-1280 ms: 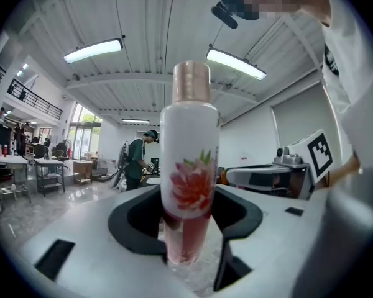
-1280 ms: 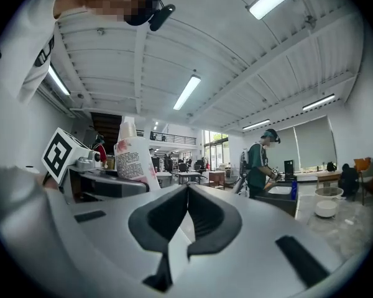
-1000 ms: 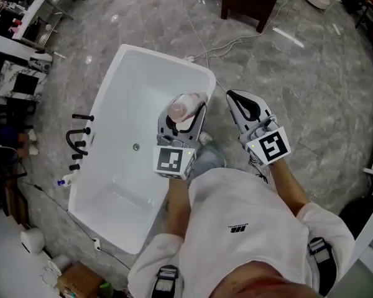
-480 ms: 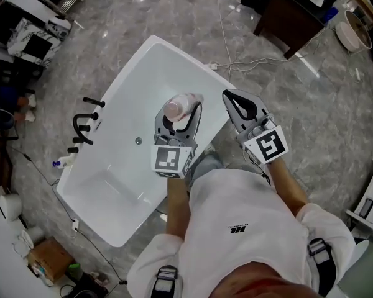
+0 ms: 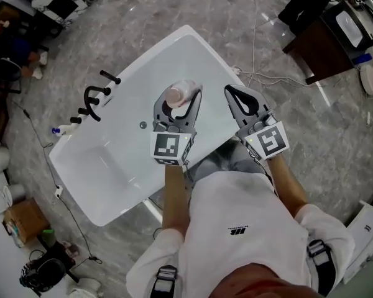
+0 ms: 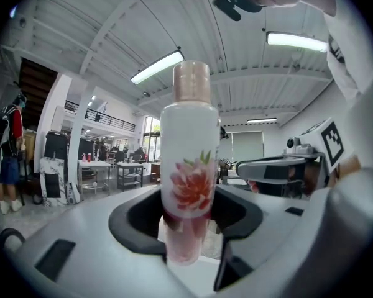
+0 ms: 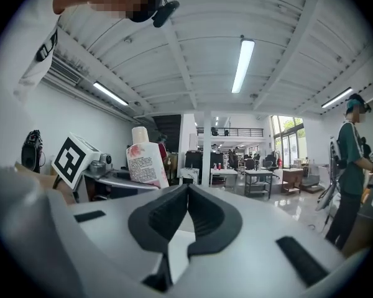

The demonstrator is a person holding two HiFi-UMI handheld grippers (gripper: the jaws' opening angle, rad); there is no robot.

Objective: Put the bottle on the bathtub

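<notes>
A white bottle (image 6: 186,172) with a pink flower print and a pink cap stands upright between the jaws of my left gripper (image 6: 186,228), which is shut on it. In the head view the bottle (image 5: 179,95) and left gripper (image 5: 177,107) hang over the white bathtub (image 5: 112,166), near its right rim. My right gripper (image 5: 242,101) is held beside it, just past the tub's right edge, shut with nothing between its jaws. From the right gripper view (image 7: 186,219) the bottle (image 7: 146,160) shows at the left.
Black taps (image 5: 93,98) stand on the tub's far left rim, with a small bottle (image 5: 61,130) on the floor near them. A dark cabinet (image 5: 326,39) and cables (image 5: 267,76) lie at upper right. A cardboard box (image 5: 23,219) sits at lower left.
The head view has swung, so the tub appears turned and shifted right. Both grippers keep the same pose, the left still holding the bottle above the tub.
</notes>
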